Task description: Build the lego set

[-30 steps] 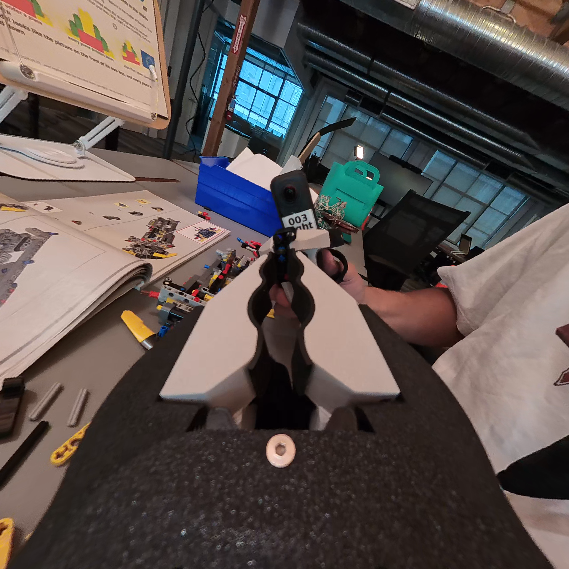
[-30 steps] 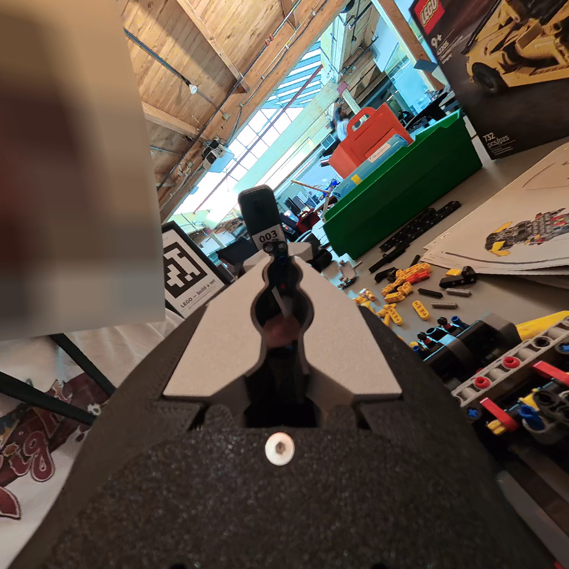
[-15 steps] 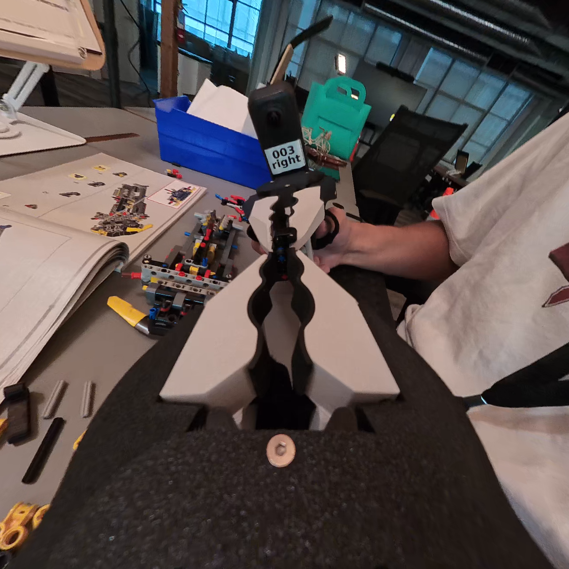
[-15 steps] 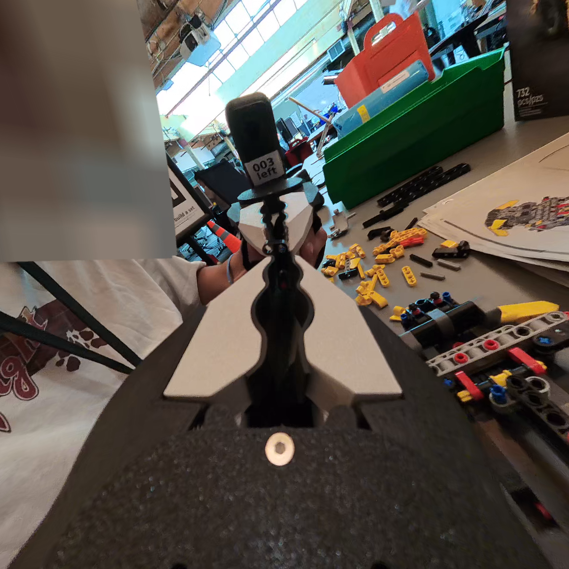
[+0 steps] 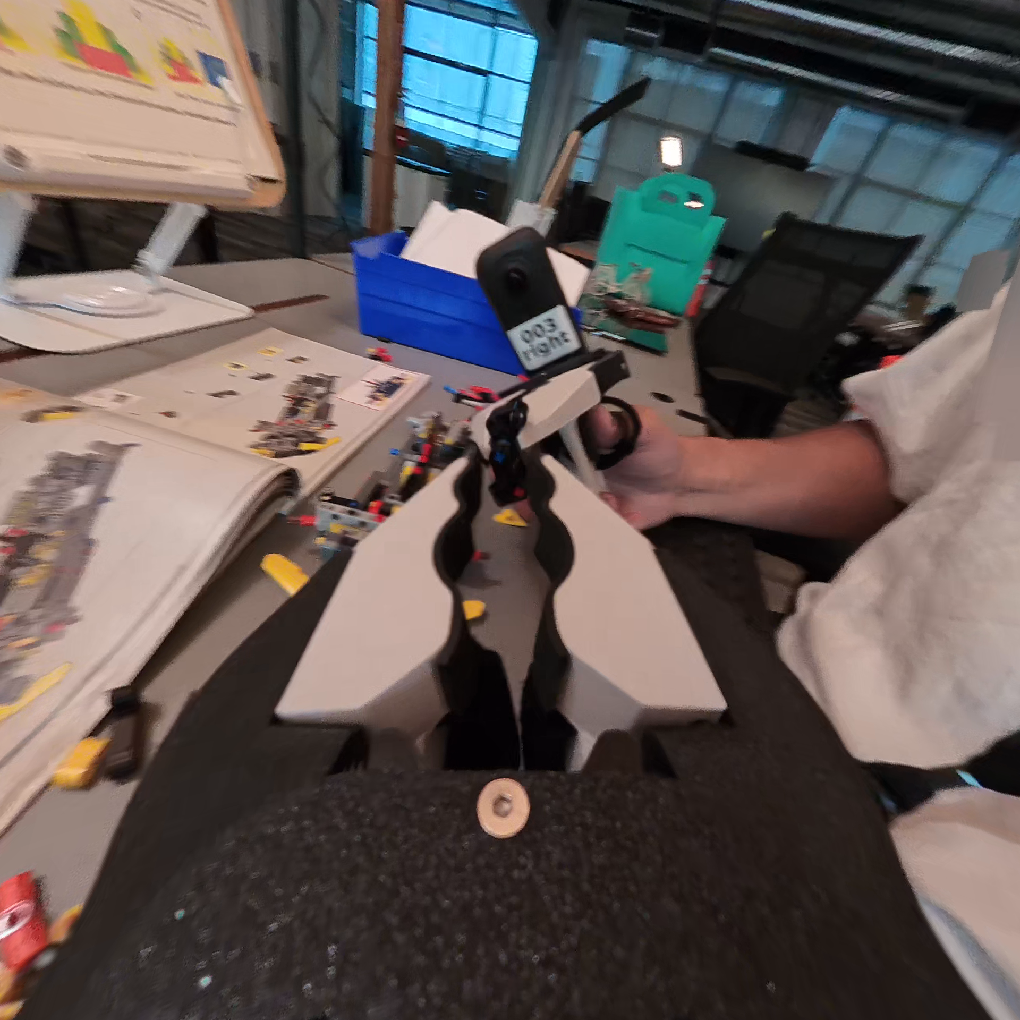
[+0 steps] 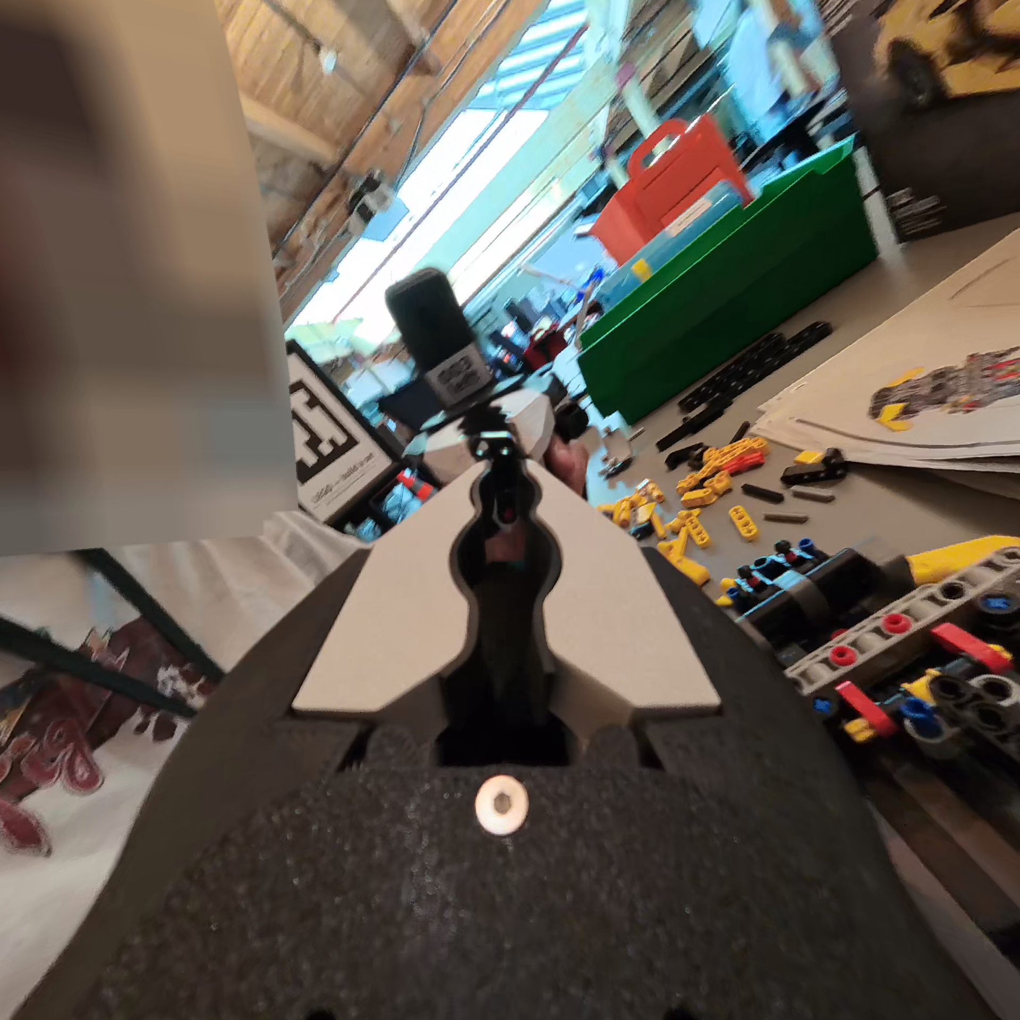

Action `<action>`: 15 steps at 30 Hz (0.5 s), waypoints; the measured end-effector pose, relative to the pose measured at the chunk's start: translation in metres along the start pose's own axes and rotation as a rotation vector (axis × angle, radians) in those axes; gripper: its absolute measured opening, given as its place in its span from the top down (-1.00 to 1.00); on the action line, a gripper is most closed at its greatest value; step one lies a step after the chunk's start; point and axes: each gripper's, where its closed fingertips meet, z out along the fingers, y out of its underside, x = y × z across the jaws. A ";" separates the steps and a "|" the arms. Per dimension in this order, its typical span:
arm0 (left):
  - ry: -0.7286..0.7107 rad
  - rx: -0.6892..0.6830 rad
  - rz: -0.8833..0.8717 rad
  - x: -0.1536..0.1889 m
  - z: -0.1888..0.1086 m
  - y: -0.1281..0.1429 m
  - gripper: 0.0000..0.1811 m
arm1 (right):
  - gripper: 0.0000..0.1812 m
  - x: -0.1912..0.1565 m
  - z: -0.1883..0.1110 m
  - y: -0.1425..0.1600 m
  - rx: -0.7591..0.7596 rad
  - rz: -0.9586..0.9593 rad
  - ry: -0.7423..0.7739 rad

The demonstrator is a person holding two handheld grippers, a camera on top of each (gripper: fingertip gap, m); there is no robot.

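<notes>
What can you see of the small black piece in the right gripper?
The small black piece looks like a slim plastic Lego sub-assembly with blue and red pins showing. It is roughly upright, clamped in the right gripper above the table, between the fingertips of the open left gripper. Whether those touch it is unclear.

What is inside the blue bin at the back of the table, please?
Only white paper or sheets stick up above the rim of the blue bin. Its front wall and the right tool's camera hide whatever lies lower down.
</notes>
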 end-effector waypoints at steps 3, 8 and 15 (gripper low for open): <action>-0.190 -0.021 0.173 -0.015 -0.001 0.001 0.59 | 0.93 0.011 -0.001 -0.011 0.093 0.066 0.055; -0.422 -0.104 0.378 -0.026 0.012 0.008 0.46 | 0.90 0.020 -0.001 -0.024 0.217 0.083 0.140; -0.595 -0.107 0.476 -0.040 0.005 -0.001 0.56 | 0.93 0.020 0.008 -0.022 0.230 0.050 0.182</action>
